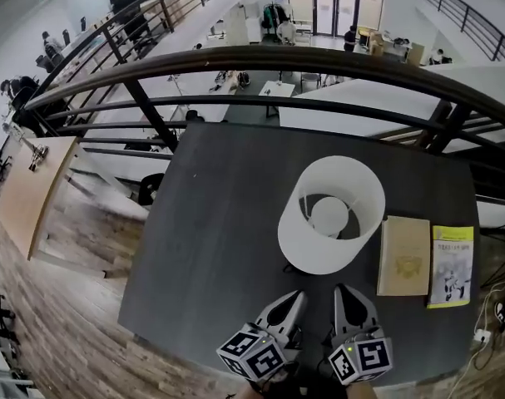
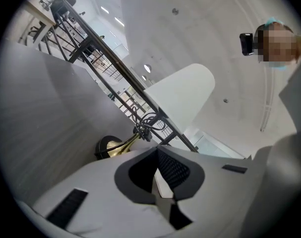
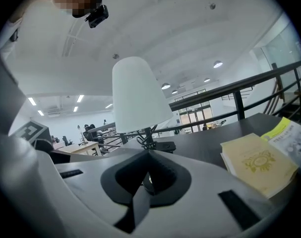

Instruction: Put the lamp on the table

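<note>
Left tongs (image 1: 292, 299) and right tongs (image 1: 344, 293) are held side by side over the near edge of the table (image 1: 210, 223). The lamp (image 1: 331, 214) is stood upright just ahead of them, so placing is judged done. In the left gripper view the jaws are pressed together on nothing, with the lamp ahead and untouched. In the right gripper view the jaws are likewise closed and empty, with the books (image 3: 259, 162) seen ahead to the right.

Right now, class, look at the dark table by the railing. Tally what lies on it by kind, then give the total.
lamp: 1
book: 2 (tan book, yellow book)
total: 3
</note>
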